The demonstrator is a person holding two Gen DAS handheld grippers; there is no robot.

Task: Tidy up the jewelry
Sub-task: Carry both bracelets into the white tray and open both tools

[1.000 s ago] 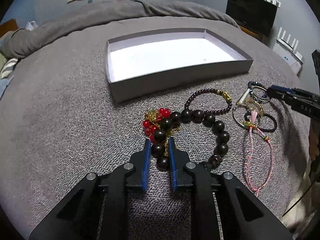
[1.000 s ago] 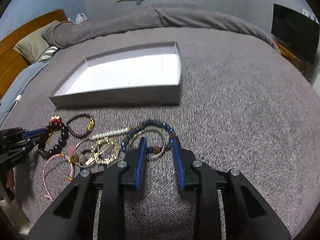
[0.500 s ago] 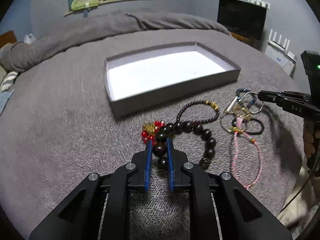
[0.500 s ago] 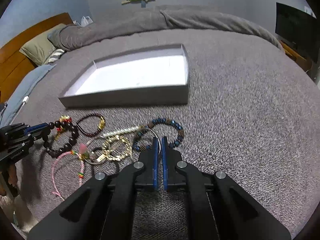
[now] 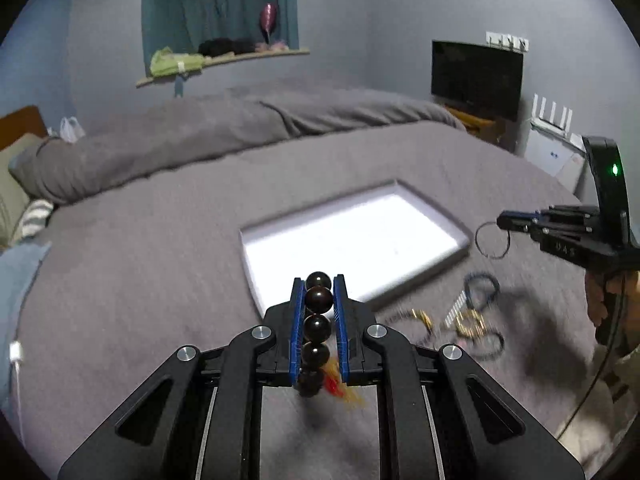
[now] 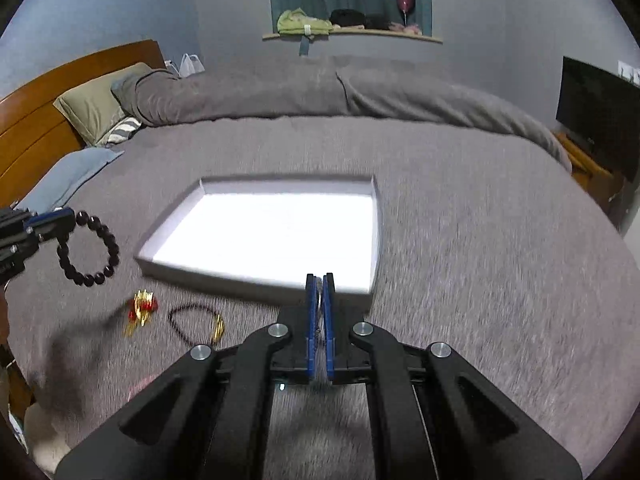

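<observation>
**Both tongs loaded, tray straight ahead**

My left gripper (image 5: pixel 318 300) is clenched on the dark bead bracelet (image 6: pixel 90 250); in the left wrist view the big beads sit stacked between the blue pads, and from the right wrist view I see the loop hanging free below the fingertips, clear of the bed. My right gripper (image 6: pixel 319 292) is pinched nearly closed on a thin metal ring (image 5: pixel 493 240), which dangles off its tip above the blanket, just beside the tray's near right corner.

The white tray (image 6: pixel 360 184) lies forward of both tongs, its long axis running across my view. From the right gripper the near wall sits directly past the fingertips, so I judge that hand the closer one to a drop. From the left gripper the tray lies ahead and slightly right, with its near left corner closest.

The rest remains on the grey blanket (image 6: pixel 480 240), short of the tray: a red and gold charm piece (image 6: pixel 142 310), a thin dark bracelet with gold beads (image 6: pixel 196 320), and a blurred cluster of rings and bangles (image 5: pixel 472 316) between the two grippers. The tray looks empty to me.
</observation>
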